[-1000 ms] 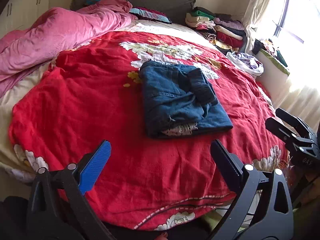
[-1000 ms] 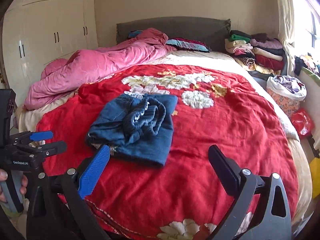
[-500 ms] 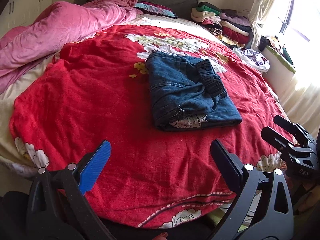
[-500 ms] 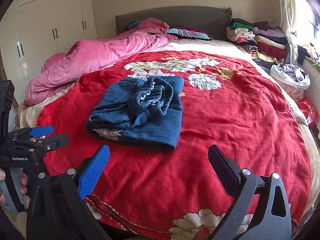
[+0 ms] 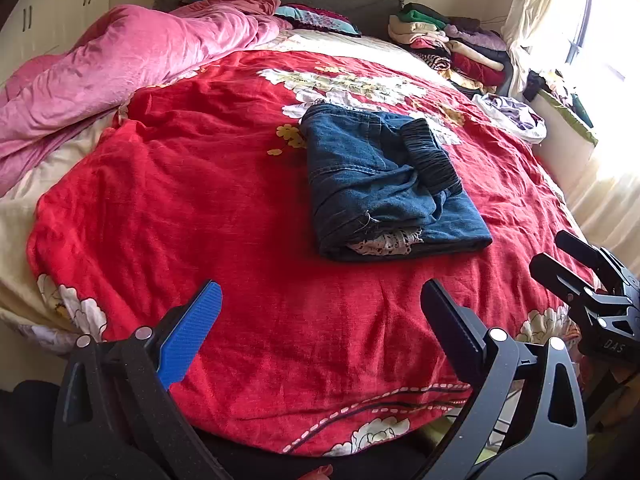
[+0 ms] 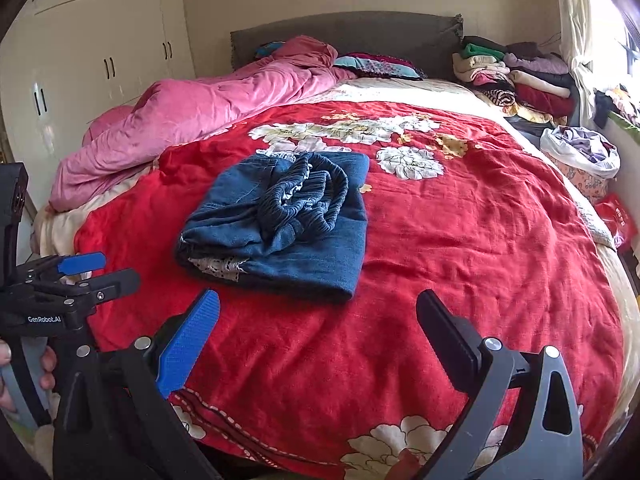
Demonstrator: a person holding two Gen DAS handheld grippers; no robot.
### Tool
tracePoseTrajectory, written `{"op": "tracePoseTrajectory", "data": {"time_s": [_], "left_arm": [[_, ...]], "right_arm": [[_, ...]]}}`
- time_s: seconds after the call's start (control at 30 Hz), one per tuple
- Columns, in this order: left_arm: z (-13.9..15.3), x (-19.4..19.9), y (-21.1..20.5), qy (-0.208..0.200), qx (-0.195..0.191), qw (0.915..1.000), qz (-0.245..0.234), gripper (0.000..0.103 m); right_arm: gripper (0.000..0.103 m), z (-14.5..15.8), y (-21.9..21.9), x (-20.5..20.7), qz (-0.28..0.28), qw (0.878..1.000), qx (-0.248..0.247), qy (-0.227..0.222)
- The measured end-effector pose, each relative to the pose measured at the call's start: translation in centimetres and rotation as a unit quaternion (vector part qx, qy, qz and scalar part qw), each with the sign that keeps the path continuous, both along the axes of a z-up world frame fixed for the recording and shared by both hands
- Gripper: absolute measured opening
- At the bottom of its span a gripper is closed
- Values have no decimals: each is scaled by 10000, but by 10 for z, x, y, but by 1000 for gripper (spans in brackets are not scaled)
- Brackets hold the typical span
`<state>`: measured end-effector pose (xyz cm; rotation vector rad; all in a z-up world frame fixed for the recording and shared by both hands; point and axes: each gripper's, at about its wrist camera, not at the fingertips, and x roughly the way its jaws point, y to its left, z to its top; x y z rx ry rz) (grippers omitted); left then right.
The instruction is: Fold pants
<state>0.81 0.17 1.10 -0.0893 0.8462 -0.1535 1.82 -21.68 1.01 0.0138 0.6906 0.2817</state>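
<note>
Mid-bedspread [image 5: 224, 200], folded pants [image 5: 384, 184] lie untouched.

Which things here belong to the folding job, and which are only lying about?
Job:
- folded blue pants
- left gripper, open
- right gripper, open

Lying about:
- red floral blanket, under the pants
- pink duvet
- stacked clothes
- bag of clothes

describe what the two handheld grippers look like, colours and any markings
Both are matte black frames with silver rivets and triangular cut-outs. On the left gripper and the right gripper alike, one finger wears a ribbed blue pad, the other a black pad. White "GenRobot.AI" lettering marks the left unit's side; "DAS" is printed on the right one. Fingertips on a pale grey handle show; no sleeves or cables are visible.
</note>
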Motion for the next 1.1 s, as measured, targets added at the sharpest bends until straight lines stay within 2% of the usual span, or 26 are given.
{"op": "tracePoseTrajectory", "data": {"time_s": [1.1], "left_arm": [[3,-2,3,-32,-11,10000,30,93]], "right_arm": [[98,3,2,-2,17,10000,-45,-31]]}}
